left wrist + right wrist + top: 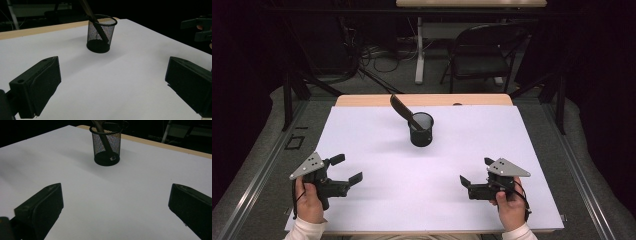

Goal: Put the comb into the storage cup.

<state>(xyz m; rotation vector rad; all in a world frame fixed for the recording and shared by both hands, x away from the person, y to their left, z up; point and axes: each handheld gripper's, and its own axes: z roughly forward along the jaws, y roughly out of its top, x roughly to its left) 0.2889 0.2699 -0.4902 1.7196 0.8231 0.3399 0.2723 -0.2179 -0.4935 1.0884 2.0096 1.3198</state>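
we see a white desk (377, 200) from above, with a black mesh cup (421, 129) standing upright a little beyond its middle. a dark, long, flat tool (404, 111) rests inside the cup: its lower end sits at the cup's bottom, and its long axis leans up and away toward the far left edge, sticking out well over the rim. in the left gripper view the same tool (96, 23) slants across the mesh cup (101, 33) from lower right to upper left.

the left gripper (346, 169) hovers near the front left, well apart from the cup, its fingers (37, 87) spread wide with nothing between them. the right gripper (476, 171) sits near the front right, its fingers (41, 211) likewise spread wide and empty. both grippers point inward, toward each other.
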